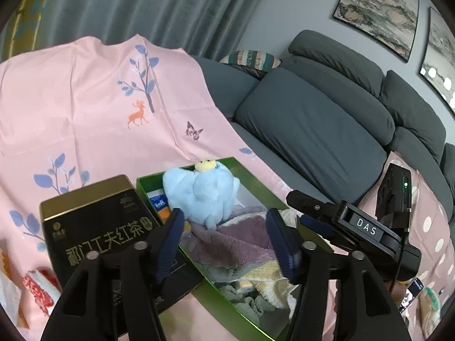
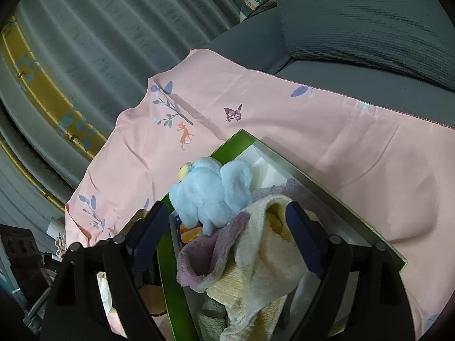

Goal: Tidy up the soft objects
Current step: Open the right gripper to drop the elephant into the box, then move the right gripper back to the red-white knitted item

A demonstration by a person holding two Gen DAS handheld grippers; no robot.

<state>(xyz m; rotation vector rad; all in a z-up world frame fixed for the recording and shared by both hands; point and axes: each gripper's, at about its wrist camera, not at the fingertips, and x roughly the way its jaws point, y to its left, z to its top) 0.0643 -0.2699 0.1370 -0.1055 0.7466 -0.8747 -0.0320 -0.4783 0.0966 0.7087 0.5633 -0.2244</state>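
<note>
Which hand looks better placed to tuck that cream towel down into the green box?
Probably the right gripper: its open jaws straddle the cream towel over the green box.

left hand-held gripper (image 1: 224,237) open, right hand-held gripper (image 2: 227,234) open

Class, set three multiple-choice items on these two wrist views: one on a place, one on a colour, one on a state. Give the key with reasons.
1. Where does the blue plush toy sit?
A. in the green box
B. on the sofa
C. on the black tea tin

2. What colour is the towel directly under the toy?
A. red
B. purple
C. black

3. The right gripper is:
A. shut on the toy
B. shut on the tin
C. open

Key: 1 A, green walls surround it; 2 B, the purple towel lies beneath; 3 C, its fingers stand apart, gripping nothing.
</note>
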